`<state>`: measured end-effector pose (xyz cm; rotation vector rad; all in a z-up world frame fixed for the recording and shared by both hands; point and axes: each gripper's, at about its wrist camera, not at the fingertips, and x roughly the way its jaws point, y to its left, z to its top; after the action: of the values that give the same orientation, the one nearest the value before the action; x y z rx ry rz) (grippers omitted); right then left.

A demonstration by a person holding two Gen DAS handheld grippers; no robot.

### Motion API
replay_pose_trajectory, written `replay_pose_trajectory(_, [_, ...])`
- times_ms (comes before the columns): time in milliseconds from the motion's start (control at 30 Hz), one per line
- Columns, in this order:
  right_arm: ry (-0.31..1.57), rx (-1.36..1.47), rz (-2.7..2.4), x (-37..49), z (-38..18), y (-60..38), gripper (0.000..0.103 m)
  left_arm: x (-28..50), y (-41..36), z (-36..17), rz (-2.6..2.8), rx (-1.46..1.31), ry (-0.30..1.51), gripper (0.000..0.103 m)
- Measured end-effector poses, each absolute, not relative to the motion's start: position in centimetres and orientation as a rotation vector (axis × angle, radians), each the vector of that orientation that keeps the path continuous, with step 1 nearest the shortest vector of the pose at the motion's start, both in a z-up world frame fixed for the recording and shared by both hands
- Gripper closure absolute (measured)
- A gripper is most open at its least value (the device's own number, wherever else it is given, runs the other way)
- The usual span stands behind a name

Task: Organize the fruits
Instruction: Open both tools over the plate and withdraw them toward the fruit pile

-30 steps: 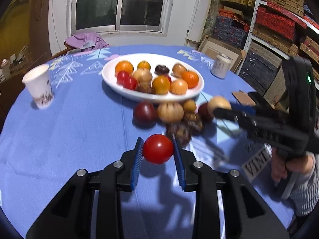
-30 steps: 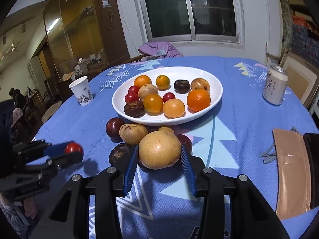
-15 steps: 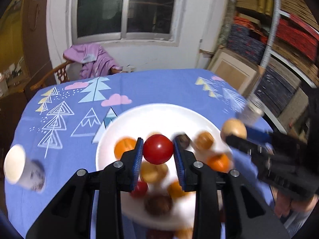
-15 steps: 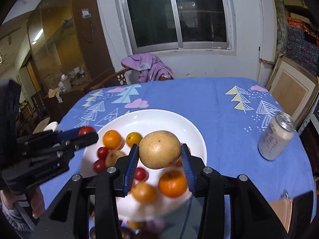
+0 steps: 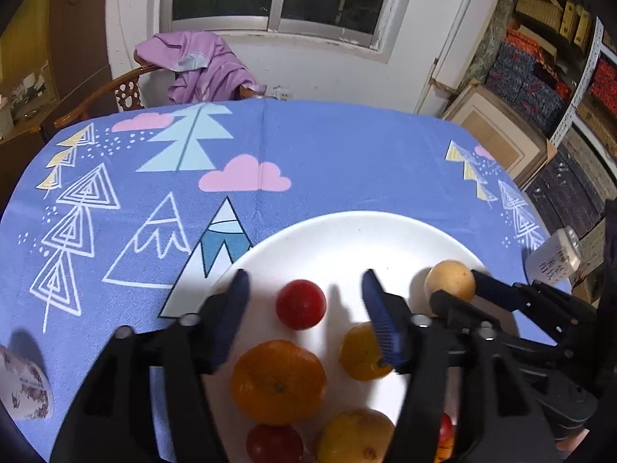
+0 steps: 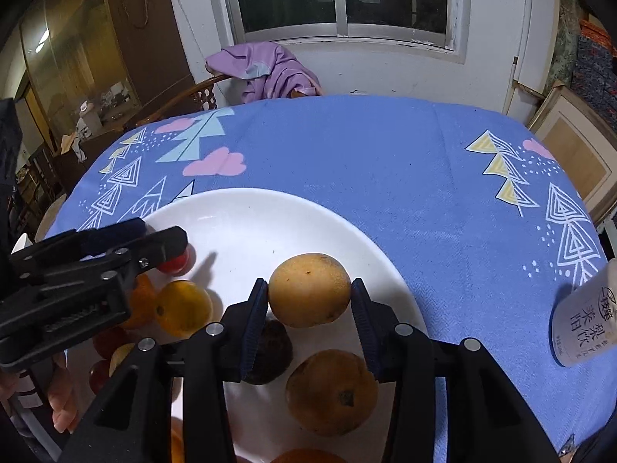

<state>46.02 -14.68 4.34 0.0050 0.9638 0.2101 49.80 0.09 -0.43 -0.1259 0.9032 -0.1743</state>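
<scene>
My left gripper (image 5: 304, 301) is open over the white plate (image 5: 347, 239). A red tomato (image 5: 300, 304) lies on the plate between its spread jaws, touching neither. My right gripper (image 6: 308, 301) is shut on a tan round fruit (image 6: 309, 289) and holds it just above the plate (image 6: 250, 216). That fruit also shows in the left wrist view (image 5: 449, 281). Oranges (image 5: 278, 381), a yellow fruit (image 5: 360, 351) and a dark fruit (image 6: 270, 351) lie on the plate's near part.
A drink can (image 6: 582, 324) stands on the blue tablecloth (image 6: 385, 154) right of the plate. A paper cup (image 5: 23, 389) stands at the left. A chair with a purple cloth (image 5: 193, 65) is behind the table. Boxes and shelves (image 5: 540, 77) are at the right.
My left gripper has opened and let the red tomato go onto the plate. Both grippers have moved lower and further over the plate. The right gripper still holds the tan fruit.
</scene>
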Motion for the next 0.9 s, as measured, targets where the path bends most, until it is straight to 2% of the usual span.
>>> replay_pose_trajectory(133, [0.889,0.008,0.18,44.1,6.8,-15.6,0.048,47.5,1.0,1.7,-0.154,-0.141,0.86,0.028])
replay_pose_trajectory(233, [0.828,0.071,0.199,41.2,9.6,-17.0,0.044,44.3,2.0,3.7,-0.128,-0.142,0.816,0.016])
replay_pose_trajectory(300, [0.785,0.125,0.22,38.5,11.1,-18.0,0.03,41.3,2.7,4.9,-0.102,-0.129,0.773,0.008])
replay_pose_trajectory(367, [0.727,0.176,0.239,34.3,12.2,-19.1,0.023,38.3,3.2,5.5,-0.081,-0.115,0.738,0.005])
replay_pose_trajectory(567, [0.647,0.207,0.278,24.2,10.4,-20.6,0.01,29.0,4.5,2.9,-0.075,-0.178,0.73,0.004])
replay_pose_trajectory(700, [0.65,0.202,0.237,21.4,8.5,-21.8,0.01,26.0,4.1,0.2,-0.087,-0.194,0.749,0.004])
replay_pose_trajectory(900, [0.666,0.284,0.207,21.5,7.5,-23.8,0.01,25.0,2.6,-1.6,-0.103,-0.119,0.77,0.004])
